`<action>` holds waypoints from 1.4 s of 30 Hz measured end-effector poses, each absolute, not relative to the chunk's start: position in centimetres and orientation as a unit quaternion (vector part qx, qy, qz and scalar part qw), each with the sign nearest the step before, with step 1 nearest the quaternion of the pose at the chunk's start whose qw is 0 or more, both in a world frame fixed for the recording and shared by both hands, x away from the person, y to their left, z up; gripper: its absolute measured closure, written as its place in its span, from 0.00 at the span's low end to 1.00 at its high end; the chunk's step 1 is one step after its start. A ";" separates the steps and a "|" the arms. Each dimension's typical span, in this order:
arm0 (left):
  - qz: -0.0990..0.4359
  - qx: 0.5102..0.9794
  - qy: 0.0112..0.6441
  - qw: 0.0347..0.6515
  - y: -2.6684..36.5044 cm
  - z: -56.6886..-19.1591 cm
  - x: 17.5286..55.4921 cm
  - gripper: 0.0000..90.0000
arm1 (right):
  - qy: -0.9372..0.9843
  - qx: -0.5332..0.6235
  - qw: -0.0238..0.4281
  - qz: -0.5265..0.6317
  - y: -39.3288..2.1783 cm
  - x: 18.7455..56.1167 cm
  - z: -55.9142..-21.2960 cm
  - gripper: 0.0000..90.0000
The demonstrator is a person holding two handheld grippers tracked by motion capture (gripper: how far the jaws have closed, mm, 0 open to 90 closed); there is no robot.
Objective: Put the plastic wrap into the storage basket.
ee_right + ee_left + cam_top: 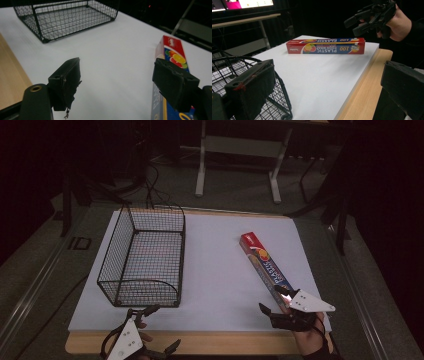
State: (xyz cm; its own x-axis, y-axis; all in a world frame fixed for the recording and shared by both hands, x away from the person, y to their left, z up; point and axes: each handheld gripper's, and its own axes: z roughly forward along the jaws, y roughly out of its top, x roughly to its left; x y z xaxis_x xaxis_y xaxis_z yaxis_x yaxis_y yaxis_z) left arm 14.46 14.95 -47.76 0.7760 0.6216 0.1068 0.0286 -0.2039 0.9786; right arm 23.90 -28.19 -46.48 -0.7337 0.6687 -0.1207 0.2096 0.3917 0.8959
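Note:
A long red and blue box of plastic food wrap (264, 265) lies flat on the white sheet at the right, running from back left to front right. My right gripper (273, 299) hovers open at the box's near end. In the right gripper view, the right gripper (120, 82) has its right jaw over the box (172, 52) and bare sheet between the jaws. My left gripper (162, 327) is open at the table's front edge, just in front of the black wire basket (142, 257). The left gripper (327, 85) holds nothing, and the box (327, 46) lies beyond it.
The white sheet (220, 265) covers most of the wooden table (220, 342); a strip of wood shows along the front edge. The basket (65, 17) stands empty on the sheet's left side. Behind the table are a metal frame (237, 150) and cables on the floor.

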 end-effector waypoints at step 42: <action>0.246 0.737 0.211 0.593 14.6 -47.7 14.3 0.00 | 0.786 0.229 0.259 0.512 -27.1 23.9 -39.9 0.11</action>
State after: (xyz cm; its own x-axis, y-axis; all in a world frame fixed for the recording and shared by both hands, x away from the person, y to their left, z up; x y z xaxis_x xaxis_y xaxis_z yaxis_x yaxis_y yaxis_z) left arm 14.33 14.64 -47.71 0.7898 0.6029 0.1132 0.0191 -0.2086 0.9778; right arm 23.86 -27.07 -39.90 -0.7607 0.6256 -0.1730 0.0951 0.3711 0.9237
